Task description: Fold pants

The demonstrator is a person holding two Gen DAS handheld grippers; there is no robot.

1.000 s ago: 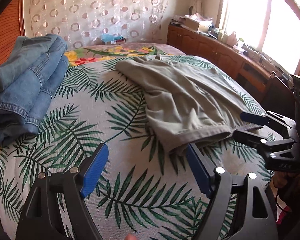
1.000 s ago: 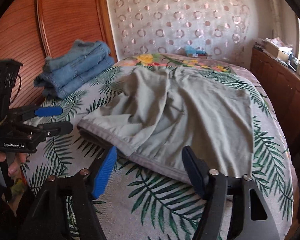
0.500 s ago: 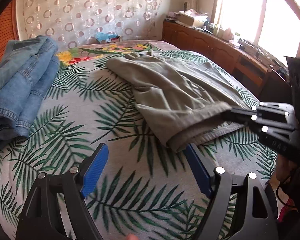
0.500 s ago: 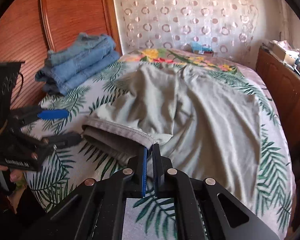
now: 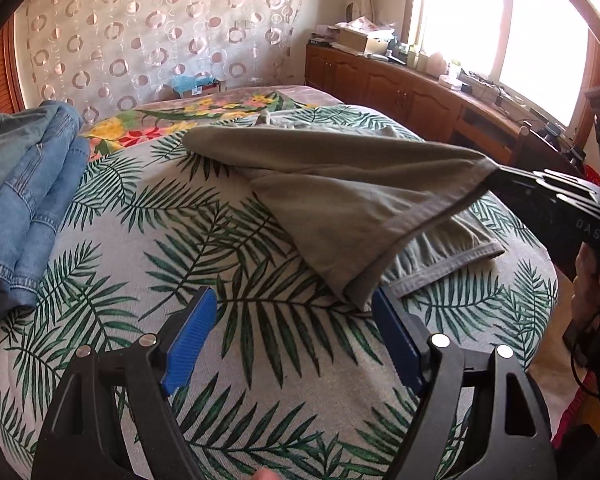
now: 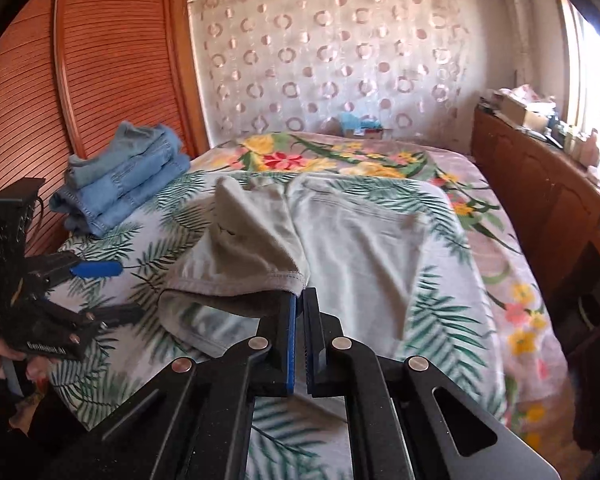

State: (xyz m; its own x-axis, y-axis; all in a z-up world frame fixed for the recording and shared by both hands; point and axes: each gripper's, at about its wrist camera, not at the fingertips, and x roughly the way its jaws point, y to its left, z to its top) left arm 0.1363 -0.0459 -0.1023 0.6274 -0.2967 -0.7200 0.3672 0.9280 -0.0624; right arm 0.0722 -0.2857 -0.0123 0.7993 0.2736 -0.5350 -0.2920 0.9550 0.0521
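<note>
Grey-green pants point(image 5: 340, 184) lie on a palm-leaf bedspread point(image 5: 204, 240), waist toward the far wall. My right gripper point(image 6: 299, 300) is shut on the hem of one pant leg point(image 6: 252, 264) and holds it lifted off the bed; it shows in the left wrist view point(image 5: 500, 172) pulling that hem up. The other leg point(image 6: 356, 248) lies flat. My left gripper point(image 5: 292, 320) is open and empty, low over the bed, its right finger close to the hanging hem corner point(image 5: 356, 296). It also shows in the right wrist view point(image 6: 108, 288).
A stack of folded blue jeans point(image 5: 24, 184) sits at the bed's left side by a wooden slatted wall point(image 6: 80, 80). A wooden sideboard point(image 5: 420, 92) with clutter runs under the window on the right. A curtain hangs behind the bed.
My right gripper closed on the leg hem and has lifted it up and away from the bed. The left gripper stayed open, shifting slightly forward.
</note>
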